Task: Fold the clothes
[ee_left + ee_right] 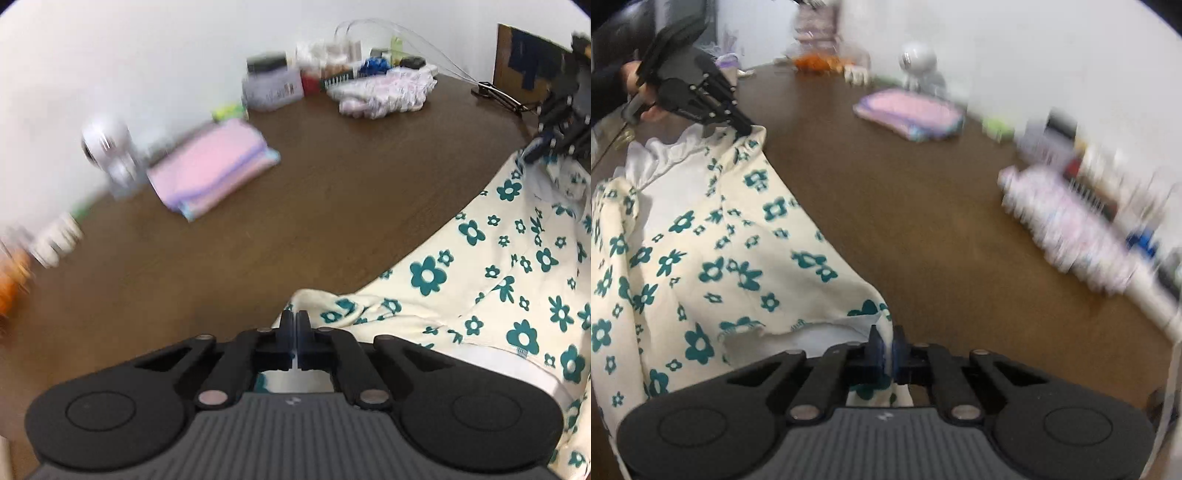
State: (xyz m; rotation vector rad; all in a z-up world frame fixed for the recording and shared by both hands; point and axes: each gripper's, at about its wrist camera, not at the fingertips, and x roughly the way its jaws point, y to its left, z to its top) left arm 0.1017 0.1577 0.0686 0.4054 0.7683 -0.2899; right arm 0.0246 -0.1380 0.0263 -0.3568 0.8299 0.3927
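Currently floral garment (701, 251) held stretched above brown tabletop (295, 206), one edge clenched in jaws of left gripper (294, 325), other in right gripper (886, 343). Judged light, soft, floppy; best gripped at hems or corners.

Left wrist view: garment (498, 280) on table (295, 206) at 4 o'clock; folded towels (210, 170) at 10; clutter (343, 85) at 12.

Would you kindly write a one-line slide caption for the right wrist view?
Right hand-held gripper shut on a floral garment, with the left hand-held gripper pinching its far corner above a brown table.
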